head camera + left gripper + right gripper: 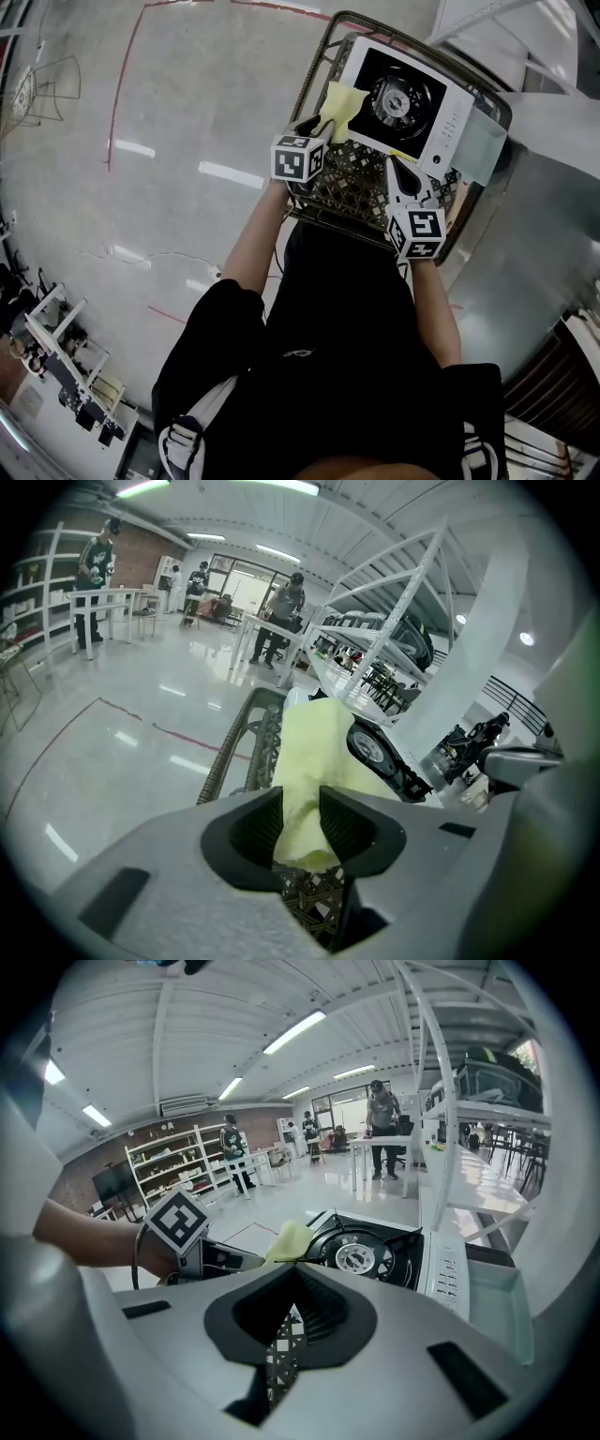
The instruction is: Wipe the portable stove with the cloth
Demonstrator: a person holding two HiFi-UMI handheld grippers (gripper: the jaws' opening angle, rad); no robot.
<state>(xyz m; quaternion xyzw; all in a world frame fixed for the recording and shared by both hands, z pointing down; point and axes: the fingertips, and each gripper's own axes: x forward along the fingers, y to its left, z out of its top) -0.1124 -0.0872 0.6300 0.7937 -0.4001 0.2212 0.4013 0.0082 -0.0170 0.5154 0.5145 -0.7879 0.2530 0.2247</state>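
Where the stove sits: the portable stove [450, 117] lies on the woven bench [352, 187], in the upper right of the head view.
Stove's long side: it runs from the upper left down toward the right. The buttons are at the right end.
Cloth: the yellow cloth [339, 105] lies over the stove's left end. It touches the black top just beside the round burner [401, 97].
Left gripper: the left gripper [323, 127] has its jaws closed tight on the cloth. The cloth sticks out past them toward the burner.
Right gripper: the right gripper [398, 171] has its jaws pressed together with nothing in them. It sits near the stove's lower edge, and I cannot tell if it touches.
Which way to go: from the left jaws, most of the stove lies up and to the right. So I think the wipe should slide along the long side toward the buttons.
Nearer hand: the left one, since its cloth is already on the stove.
Watch out: the burner's raised arms could catch the cloth.
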